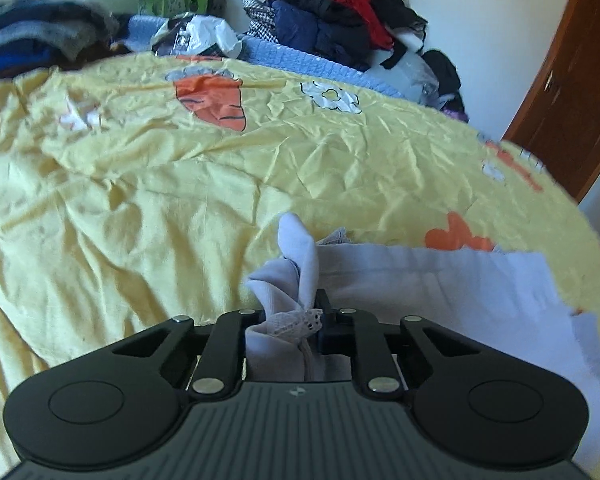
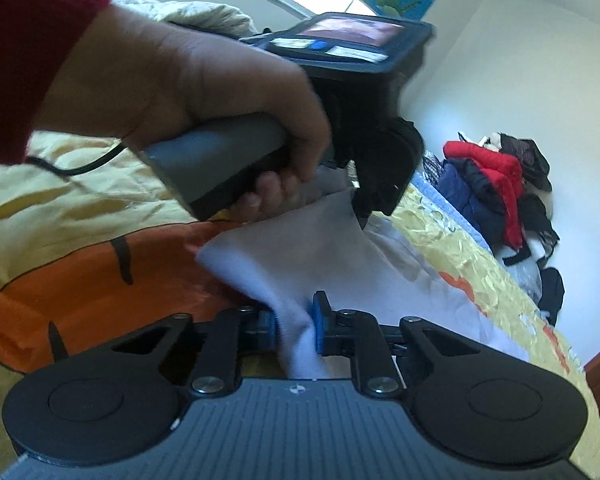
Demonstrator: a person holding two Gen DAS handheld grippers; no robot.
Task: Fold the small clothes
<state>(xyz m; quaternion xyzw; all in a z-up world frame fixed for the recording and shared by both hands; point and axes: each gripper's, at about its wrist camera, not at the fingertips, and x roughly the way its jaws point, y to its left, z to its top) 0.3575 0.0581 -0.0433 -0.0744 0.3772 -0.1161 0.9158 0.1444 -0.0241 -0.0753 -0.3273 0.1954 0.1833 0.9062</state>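
Both claws grip one pale garment.
Left claw (image 1: 290, 320) and right claw (image 2: 294, 320) clamp the white cloth (image 1: 440, 280) over the yellow bedsheet (image 1: 140, 200).

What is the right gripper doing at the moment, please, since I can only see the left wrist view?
Observer: The right gripper is shut on the pale cloth, its blue pads pinching a bunched fold.
Operator: Thank you. Can you see my left gripper from that side?
Observer: Yes. A hand with a red sleeve holds the left gripper, whose tip meets the cloth's far edge.
Operator: Is the cloth lying flat between the two grippers?
Observer: No, it rises off the yellow bedcover towards the left gripper.
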